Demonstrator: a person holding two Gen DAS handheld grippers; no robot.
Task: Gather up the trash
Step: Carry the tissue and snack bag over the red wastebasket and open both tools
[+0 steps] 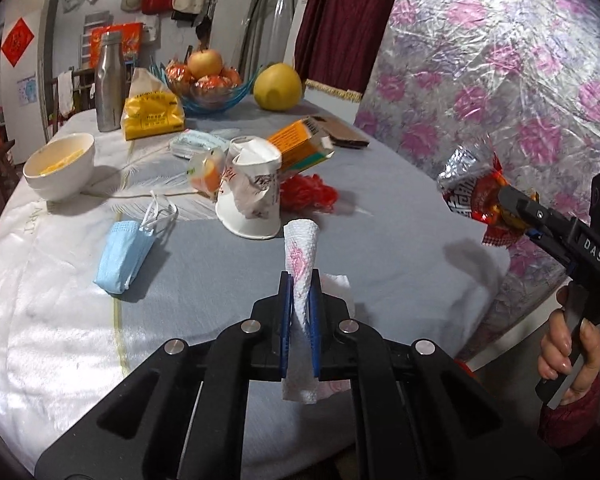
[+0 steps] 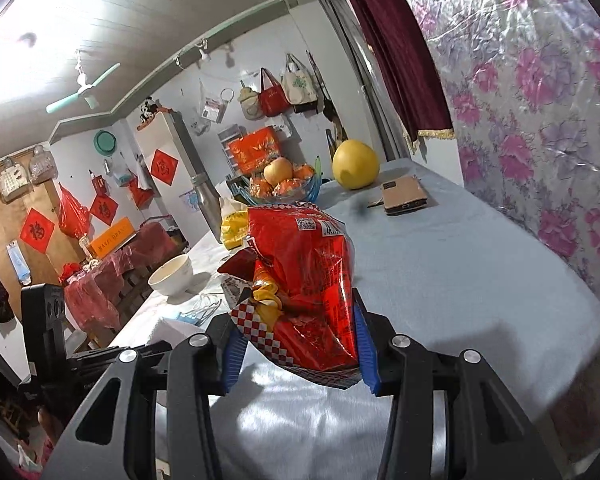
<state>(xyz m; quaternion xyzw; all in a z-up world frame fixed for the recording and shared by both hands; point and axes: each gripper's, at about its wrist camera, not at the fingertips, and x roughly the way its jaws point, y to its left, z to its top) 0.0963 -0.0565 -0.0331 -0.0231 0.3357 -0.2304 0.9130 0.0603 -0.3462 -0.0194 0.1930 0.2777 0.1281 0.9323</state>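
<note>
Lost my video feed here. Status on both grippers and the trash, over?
Left gripper shut on paper towel. Right gripper shut on red snack wrapper. Crushed paper cup, blue mask not yet collected. Nothing in the way.

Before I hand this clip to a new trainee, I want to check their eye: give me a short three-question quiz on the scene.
1. True or false: the left gripper is shut on a rolled paper towel.
2. What is the right gripper clamped on? A) a blue face mask B) a red snack wrapper C) a white bowl
3. Fill in: the crushed paper cup lies on the table just in front of an orange ____.

Key
1. True.
2. B: the red snack wrapper; the blue face mask and white bowl are on the table.
3. Carton.
</note>
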